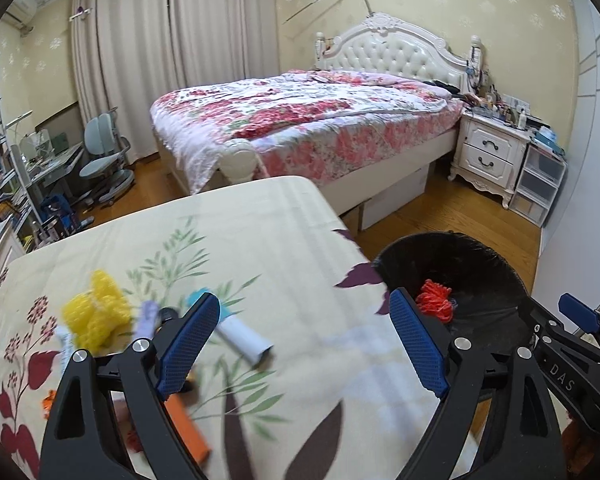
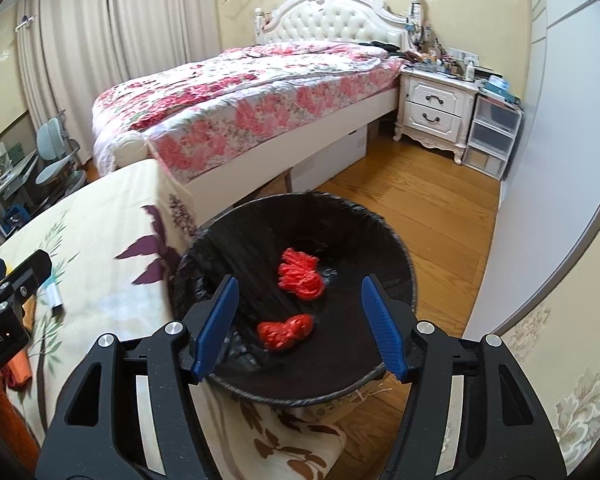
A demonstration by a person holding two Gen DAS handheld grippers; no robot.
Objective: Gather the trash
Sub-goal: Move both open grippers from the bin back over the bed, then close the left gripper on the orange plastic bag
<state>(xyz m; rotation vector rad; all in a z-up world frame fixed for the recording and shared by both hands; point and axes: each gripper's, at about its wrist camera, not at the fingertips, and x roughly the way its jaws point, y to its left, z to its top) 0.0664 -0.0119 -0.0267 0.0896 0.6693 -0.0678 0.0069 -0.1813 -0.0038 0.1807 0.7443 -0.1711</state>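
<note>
The table (image 1: 260, 220) under its leaf-print cloth fills the near room, with the black-lined bin (image 2: 396, 248) pressed against its edge. Two red mesh wads (image 2: 300, 270) lie in the bin's bottom. Yellow netting (image 1: 96, 312), a white tube (image 1: 244, 338) and an orange piece (image 1: 188, 428) wait on the cloth. The left gripper (image 1: 304, 336) hangs over the table, jaws spread wide and empty — the right gripper (image 2: 298, 328) hangs above the bin, jaws apart, nothing between them.

Two red mesh wads (image 2: 300, 274) lie in the black-lined bin (image 2: 220, 232); blurred yellow wad (image 1: 94, 312), perhaps netting, on the table.
</note>
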